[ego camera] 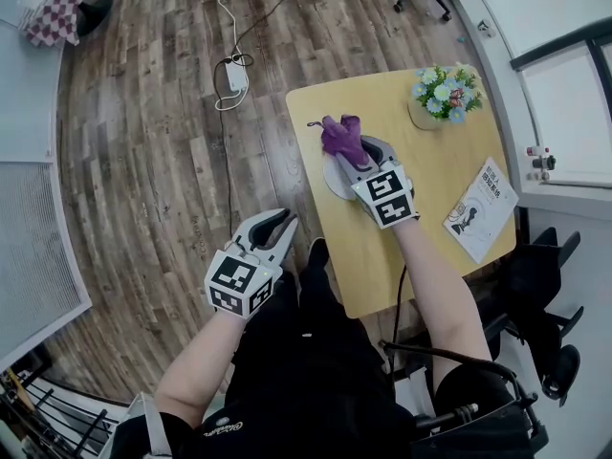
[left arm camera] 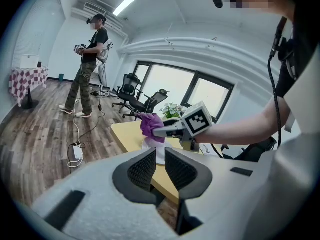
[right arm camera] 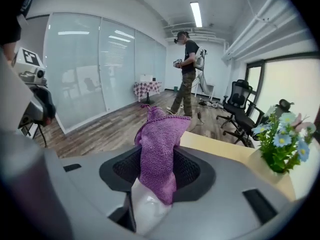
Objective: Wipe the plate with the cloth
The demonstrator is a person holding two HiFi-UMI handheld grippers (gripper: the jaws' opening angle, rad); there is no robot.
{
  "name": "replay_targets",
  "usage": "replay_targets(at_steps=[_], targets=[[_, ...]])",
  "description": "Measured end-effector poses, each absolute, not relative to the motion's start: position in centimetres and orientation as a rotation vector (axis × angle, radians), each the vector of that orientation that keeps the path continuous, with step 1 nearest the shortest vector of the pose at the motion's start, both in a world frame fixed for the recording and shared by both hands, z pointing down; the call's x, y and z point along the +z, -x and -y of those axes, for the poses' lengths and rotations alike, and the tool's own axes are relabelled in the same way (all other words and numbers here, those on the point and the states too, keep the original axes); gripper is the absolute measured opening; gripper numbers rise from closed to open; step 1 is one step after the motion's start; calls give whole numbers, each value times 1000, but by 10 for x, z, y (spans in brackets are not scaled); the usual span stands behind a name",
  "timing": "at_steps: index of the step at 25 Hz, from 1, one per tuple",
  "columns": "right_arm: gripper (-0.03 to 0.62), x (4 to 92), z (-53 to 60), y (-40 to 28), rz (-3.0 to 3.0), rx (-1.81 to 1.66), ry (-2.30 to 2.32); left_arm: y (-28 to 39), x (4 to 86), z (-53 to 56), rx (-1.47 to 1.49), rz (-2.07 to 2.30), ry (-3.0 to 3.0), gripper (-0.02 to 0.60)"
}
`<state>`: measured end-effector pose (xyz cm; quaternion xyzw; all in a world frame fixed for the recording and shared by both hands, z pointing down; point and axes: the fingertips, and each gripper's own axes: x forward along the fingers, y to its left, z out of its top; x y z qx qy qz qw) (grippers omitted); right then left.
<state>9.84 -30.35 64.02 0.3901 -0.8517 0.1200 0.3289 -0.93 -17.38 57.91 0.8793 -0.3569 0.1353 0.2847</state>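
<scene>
- Head view: a wooden table [ego camera: 382, 275] stands on a plank floor [ego camera: 143, 161], with a power strip [ego camera: 235, 75] and its cable lying on the boards. The right gripper [ego camera: 359, 151], held on an outstretched forearm, reaches over the table and pinches the purple cloth [ego camera: 341, 135], which sits on the white plate [ego camera: 332, 182] near the table's left edge. The left gripper [ego camera: 280, 226] hangs off the table, low over the floor and near the person's lap, pointing up and to the right. Flowers [ego camera: 445, 94] stand at the far corner. A booklet [ego camera: 481, 208] lies at the right edge, its print too small to read.
- Left gripper view: an office with windows [left arm camera: 190, 91], chairs [left arm camera: 137, 91] and a second person [left arm camera: 90, 59] standing on the floor. The left gripper [left arm camera: 160, 159] has its jaws a narrow gap apart, with nothing between them. Beyond them the right gripper [left arm camera: 167, 129] holds the cloth [left arm camera: 151, 125] over the plate [left arm camera: 160, 153] on the table [left arm camera: 127, 134].
- Right gripper view: a glass wall [right arm camera: 100, 74] runs along the room, and the person [right arm camera: 187, 69] stands well behind. The right gripper [right arm camera: 157, 169] has its jaws pressed on the cloth [right arm camera: 160, 149], which stands up between them, with the plate [right arm camera: 147, 209] just below. Flowers [right arm camera: 282, 144] show at the right on the table [right arm camera: 220, 146].
</scene>
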Motion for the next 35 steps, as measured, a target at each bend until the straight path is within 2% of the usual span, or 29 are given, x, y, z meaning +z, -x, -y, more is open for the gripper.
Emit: replay_targets(at_steps=[7,24,30,35], targets=[[166,663,330,-134,2090,294,-1086,10,580,177,365,955,-2352,60],[166,671,198,-76,2255,393,-804,-3,582,178,366,926,-2358,60],[166,660,224,-88,2252,396,-894,2,581,181,357,926,-2357,60],[167,651,288,-135,2168,325,-1066,4,582,182,368,938,-2353,60]])
